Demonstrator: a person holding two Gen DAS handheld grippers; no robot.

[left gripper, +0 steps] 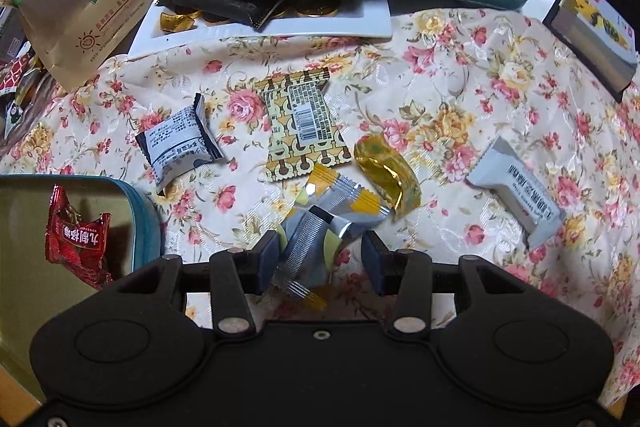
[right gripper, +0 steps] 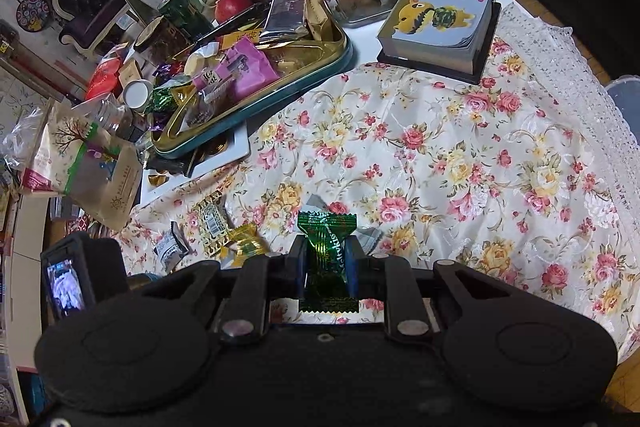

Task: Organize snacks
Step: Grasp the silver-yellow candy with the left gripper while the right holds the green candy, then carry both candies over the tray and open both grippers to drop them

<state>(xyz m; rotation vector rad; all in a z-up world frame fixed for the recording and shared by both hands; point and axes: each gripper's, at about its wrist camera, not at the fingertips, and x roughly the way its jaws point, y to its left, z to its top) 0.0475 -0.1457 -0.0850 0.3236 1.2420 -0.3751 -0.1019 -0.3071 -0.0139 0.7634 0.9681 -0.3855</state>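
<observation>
Floral cloth (right gripper: pixel 440 155); right gripper (right gripper: pixel 325 259) clamps green "kiss"-lettered candy (right gripper: pixel 326 255).

Your cloth (left gripper: pixel 460 75) is cream, printed with pink and yellow roses and green leaves, and edged in white lace on the far right. Near you lies a silver packet (left gripper: pixel 320 227) with orange-yellow ends; beside it sits a crumpled gold wrapper (left gripper: pixel 386 173). Farther off you have a yellow packet (left gripper: pixel 300 127) patterned in brown, a white-and-navy packet (left gripper: pixel 178 143) to its left, and a pale grey bar (left gripper: pixel 516 197) on the right. The near-left teal tin (left gripper: pixel 142 223), gold inside, holds a red candy (left gripper: pixel 76 239). The candy (right gripper: pixel 326 251) between your right fingers is shiny green.
</observation>
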